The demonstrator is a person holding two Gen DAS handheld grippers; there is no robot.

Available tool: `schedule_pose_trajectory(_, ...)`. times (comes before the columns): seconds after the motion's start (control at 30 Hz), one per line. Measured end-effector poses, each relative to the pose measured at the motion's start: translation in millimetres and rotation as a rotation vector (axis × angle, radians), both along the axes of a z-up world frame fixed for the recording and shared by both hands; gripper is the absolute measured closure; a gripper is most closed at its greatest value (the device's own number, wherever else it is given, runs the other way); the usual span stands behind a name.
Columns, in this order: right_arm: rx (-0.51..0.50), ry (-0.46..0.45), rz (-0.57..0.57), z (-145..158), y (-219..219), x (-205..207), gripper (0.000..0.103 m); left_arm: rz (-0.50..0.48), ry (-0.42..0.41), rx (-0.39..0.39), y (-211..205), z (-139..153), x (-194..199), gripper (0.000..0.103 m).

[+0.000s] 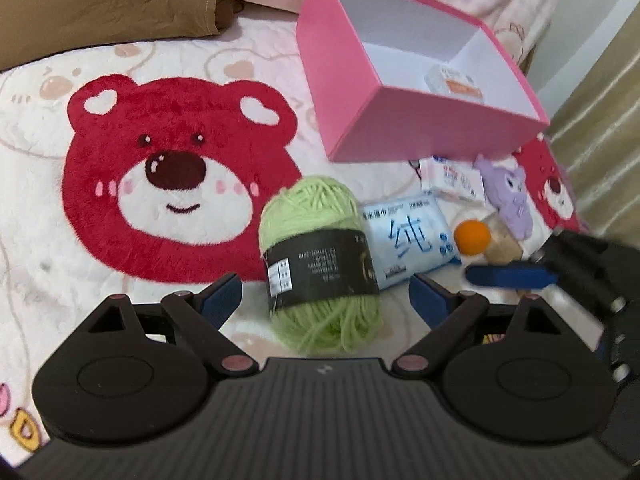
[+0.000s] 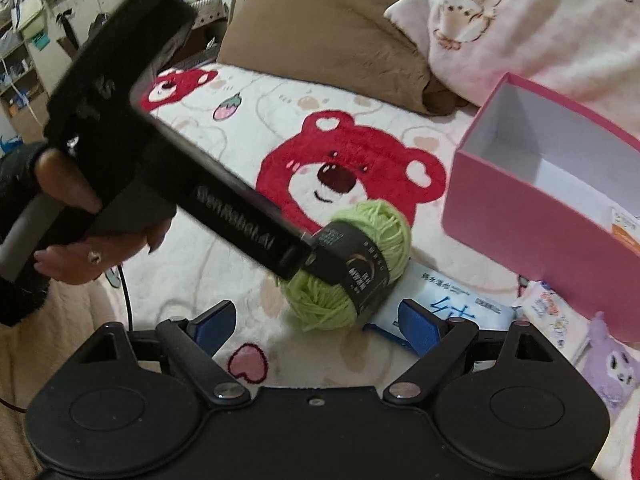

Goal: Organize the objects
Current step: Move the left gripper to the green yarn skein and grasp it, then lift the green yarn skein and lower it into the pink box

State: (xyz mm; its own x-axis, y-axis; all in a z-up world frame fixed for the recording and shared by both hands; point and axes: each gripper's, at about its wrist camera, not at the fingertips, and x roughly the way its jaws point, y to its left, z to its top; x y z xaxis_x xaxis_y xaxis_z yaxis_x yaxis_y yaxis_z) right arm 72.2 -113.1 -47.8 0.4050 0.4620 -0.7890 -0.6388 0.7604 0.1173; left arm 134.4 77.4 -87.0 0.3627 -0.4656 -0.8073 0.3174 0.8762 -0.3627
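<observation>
A green yarn ball (image 1: 320, 256) with a black label lies on the bear-print blanket. My left gripper (image 1: 326, 298) is open, its blue pads standing wide on either side of the ball without touching it. From the right wrist view, the left gripper's black body (image 2: 224, 208), held by a hand (image 2: 76, 216), slants down onto the yarn ball (image 2: 352, 264). My right gripper (image 2: 316, 326) is open and holds nothing, just in front of the yarn and the blue wipes pack (image 2: 452, 304). One of its blue fingers (image 1: 512, 276) shows at the right of the left wrist view.
An open pink box (image 1: 400, 128) stands behind the yarn with a small white packet (image 1: 454, 80) inside. Beside it lie a blue wipes pack (image 1: 408, 236), an orange ball (image 1: 472, 238), a white tissue pack (image 1: 452, 178) and a purple plush (image 1: 508, 196). Pillows (image 2: 328, 28) line the back.
</observation>
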Motion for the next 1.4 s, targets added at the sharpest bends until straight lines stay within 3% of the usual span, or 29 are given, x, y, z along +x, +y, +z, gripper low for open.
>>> schedule_pose_trajectory(0.17,0.022,0.023,-0.019,-23.5,8.0,13.0,0.012,0.035,0.024,-0.049,2.7,-20.5,6.8,0.013)
schedule_pose_trajectory(0.3,0.009,0.011,-0.033,-40.7,17.0,20.8,0.012,0.047,0.051,-0.034,1.0,-42.0,11.7,0.012)
schedule_pose_trajectory(0.43,0.007,0.020,-0.049,-53.0,22.2,28.5,0.012,0.041,0.085,-0.129,3.8,-43.0,11.8,0.037)
schedule_pose_trajectory(0.63,0.066,0.081,-0.132,-59.4,11.9,37.4,0.013,0.030,0.062,-0.171,2.7,-36.7,7.5,0.039)
schedule_pose_trajectory(0.7,0.068,0.073,-0.144,-59.5,9.2,37.0,0.019,0.031,0.053,-0.163,0.9,-35.1,5.5,0.039)
schedule_pose_trajectory(0.83,0.050,0.049,-0.139,-52.8,7.6,30.9,0.029,0.021,0.027,-0.135,-5.7,-27.3,-2.2,0.044)
schedule_pose_trajectory(1.03,-0.013,-0.050,-0.130,-30.8,5.8,19.3,0.032,-0.021,-0.067,-0.088,-22.6,-1.3,-19.1,0.044)
schedule_pose_trajectory(1.3,0.005,-0.110,-0.144,10.8,-18.9,4.0,0.032,-0.045,-0.120,-0.151,-34.4,38.1,-36.7,0.044)
schedule_pose_trajectory(1.4,-0.014,-0.140,-0.159,25.5,-30.5,2.2,0.032,-0.018,-0.095,-0.174,-48.2,52.5,-32.6,0.044)
